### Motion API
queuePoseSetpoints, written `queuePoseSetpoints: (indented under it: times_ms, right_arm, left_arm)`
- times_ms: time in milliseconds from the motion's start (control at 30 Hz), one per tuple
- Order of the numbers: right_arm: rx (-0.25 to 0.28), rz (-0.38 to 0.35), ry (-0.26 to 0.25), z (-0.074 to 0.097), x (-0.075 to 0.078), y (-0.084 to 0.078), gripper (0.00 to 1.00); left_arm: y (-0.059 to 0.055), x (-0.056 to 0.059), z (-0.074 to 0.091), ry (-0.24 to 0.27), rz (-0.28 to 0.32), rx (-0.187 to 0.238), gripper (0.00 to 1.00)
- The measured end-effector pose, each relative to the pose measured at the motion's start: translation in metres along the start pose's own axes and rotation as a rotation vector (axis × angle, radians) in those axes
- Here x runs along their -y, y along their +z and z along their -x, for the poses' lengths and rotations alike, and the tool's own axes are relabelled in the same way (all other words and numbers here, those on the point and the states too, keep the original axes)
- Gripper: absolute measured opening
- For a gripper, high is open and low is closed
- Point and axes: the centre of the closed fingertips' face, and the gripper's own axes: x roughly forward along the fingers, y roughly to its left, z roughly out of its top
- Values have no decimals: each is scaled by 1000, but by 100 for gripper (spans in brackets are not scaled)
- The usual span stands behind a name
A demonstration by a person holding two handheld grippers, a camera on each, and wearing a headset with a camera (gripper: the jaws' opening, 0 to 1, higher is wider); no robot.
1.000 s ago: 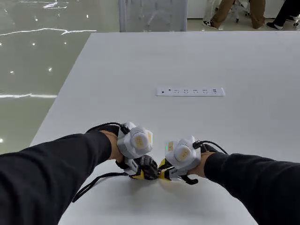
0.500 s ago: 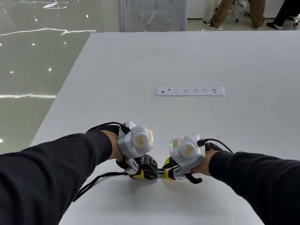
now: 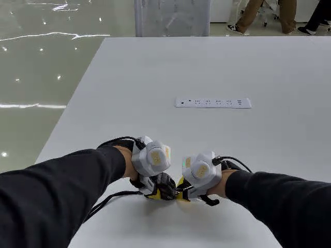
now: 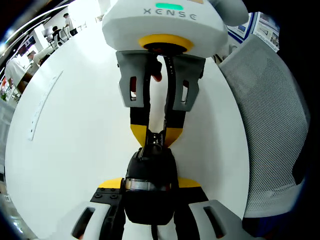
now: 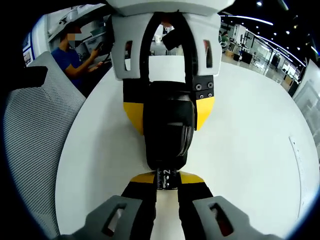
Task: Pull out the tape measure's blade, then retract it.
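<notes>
Since half a second ago the right gripper point(image 3: 182, 193) has come back in toward the left gripper point(image 3: 156, 189), so we see less blade out. Left jaws are clamped on the black tape measure case point(image 4: 150, 185). Right jaws pinch the numbered blade stub point(image 5: 165, 179) at the case's 3 o'clock. All of it sits at the near edge of the white table point(image 3: 207, 67), with the white power strip point(image 3: 213, 103) at 12 o'clock.

Black tape measure point(image 4: 150, 185), blade point(image 5: 165, 179) barely out
</notes>
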Motion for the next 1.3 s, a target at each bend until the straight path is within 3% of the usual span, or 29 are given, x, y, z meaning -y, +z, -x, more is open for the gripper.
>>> queuePoseSetpoints:
  times_ms: [233,1300]
  right_arm:
    - [-9,-11,1,-2,0,-4,11]
    - [-55,-28,8,21,2,-38,11]
  left_arm:
    - [0,0,0,4,3,-5,33]
    - [-1,-1,1,24,34,-5,33]
